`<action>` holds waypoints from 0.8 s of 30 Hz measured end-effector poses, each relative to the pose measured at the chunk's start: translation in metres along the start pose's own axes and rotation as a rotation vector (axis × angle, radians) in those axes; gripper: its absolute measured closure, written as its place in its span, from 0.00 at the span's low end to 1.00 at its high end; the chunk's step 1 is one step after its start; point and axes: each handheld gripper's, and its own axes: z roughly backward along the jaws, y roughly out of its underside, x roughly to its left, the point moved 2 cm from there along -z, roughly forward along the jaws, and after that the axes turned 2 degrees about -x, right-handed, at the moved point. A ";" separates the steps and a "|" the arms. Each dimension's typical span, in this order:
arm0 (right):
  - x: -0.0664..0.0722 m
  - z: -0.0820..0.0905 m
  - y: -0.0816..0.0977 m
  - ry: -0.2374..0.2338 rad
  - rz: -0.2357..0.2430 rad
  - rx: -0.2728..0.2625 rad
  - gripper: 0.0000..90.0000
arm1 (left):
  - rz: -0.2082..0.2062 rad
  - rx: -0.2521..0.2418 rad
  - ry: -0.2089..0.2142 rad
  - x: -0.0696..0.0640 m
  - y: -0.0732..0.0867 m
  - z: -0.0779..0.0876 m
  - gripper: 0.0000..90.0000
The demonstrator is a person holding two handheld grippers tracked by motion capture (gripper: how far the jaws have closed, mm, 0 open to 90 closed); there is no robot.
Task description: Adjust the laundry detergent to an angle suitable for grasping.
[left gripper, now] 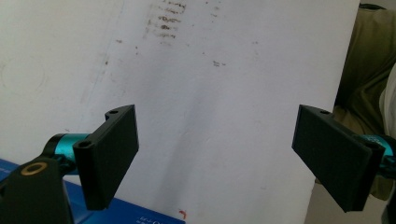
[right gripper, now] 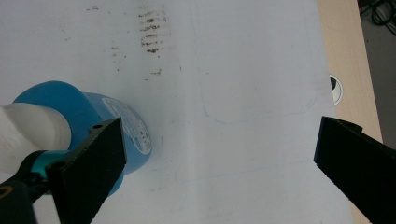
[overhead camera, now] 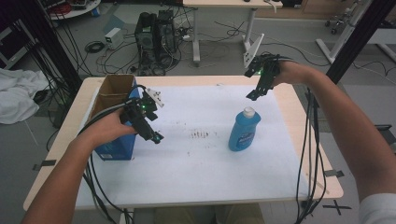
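A blue bottle [overhead camera: 243, 129] with a white cap stands upright on the white sheet [overhead camera: 201, 163], right of the middle. My right gripper [overhead camera: 254, 94] hangs above and behind it, pointing down, jaws wide apart and holding nothing; from that gripper's own view the blue bottle [right gripper: 81, 109] lies beside its left jaw, not between the two. My left gripper [overhead camera: 156, 137] hovers low over the sheet beside a blue cardboard box [overhead camera: 116, 144], open and empty. In the left gripper view the blue box [left gripper: 126, 212] shows as a corner at the bottom edge.
The open-topped box [overhead camera: 112, 91] stands at the table's left side. Brown smudges [overhead camera: 201, 135] mark the sheet's middle. The wooden table edge [overhead camera: 299, 112] runs along the right. Cables hang from both hands; a computer tower [overhead camera: 156, 35] and desks stand beyond the table.
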 end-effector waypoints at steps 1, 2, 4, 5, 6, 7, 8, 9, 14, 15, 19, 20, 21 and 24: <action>-0.001 0.000 0.000 -0.001 0.007 -0.004 0.02 | -0.015 0.011 -0.002 0.001 0.000 0.001 0.16; -0.001 0.001 0.000 -0.002 0.001 -0.008 0.02 | -0.006 -0.002 -0.005 0.001 0.000 0.001 0.16; -0.002 0.001 0.001 -0.004 0.007 -0.010 0.02 | -0.006 0.002 -0.010 0.003 0.000 0.002 0.16; -0.003 0.002 0.002 -0.001 -0.001 -0.014 0.02 | -0.001 0.002 -0.010 0.003 0.000 0.002 0.16; -0.003 0.003 0.003 0.000 -0.001 -0.015 0.02 | -0.005 0.001 -0.021 0.004 0.000 0.002 0.16; -0.003 0.003 0.004 -0.001 -0.010 -0.015 0.02 | 0.006 -0.001 -0.030 0.005 0.000 0.002 0.16; -0.005 0.003 0.004 -0.003 0.001 -0.019 0.02 | 0.033 -0.025 -0.031 0.004 0.000 0.000 0.16; -0.005 0.004 0.005 0.000 -0.009 -0.018 0.02 | 0.025 -0.016 -0.037 0.005 0.000 0.001 0.16; -0.004 0.005 0.006 -0.001 -0.002 -0.022 0.02 | 0.028 -0.018 -0.049 0.005 -0.002 0.000 0.16; -0.004 0.006 0.006 0.002 -0.008 -0.022 0.02 | 0.034 -0.025 -0.054 0.005 -0.002 -0.001 0.16; -0.002 0.009 0.006 0.002 -0.006 -0.025 0.02 | 0.036 -0.033 -0.060 0.003 -0.003 0.000 0.16; -0.002 0.009 0.007 0.004 -0.009 -0.022 0.02 | 0.038 -0.037 -0.062 0.003 -0.003 0.000 0.16; -0.001 0.010 0.007 0.007 -0.012 -0.021 0.02 | 0.042 -0.042 -0.061 0.003 -0.003 0.000 0.16; 0.000 0.012 0.008 0.010 -0.012 -0.024 0.02 | 0.046 -0.058 -0.066 0.003 -0.002 0.000 0.16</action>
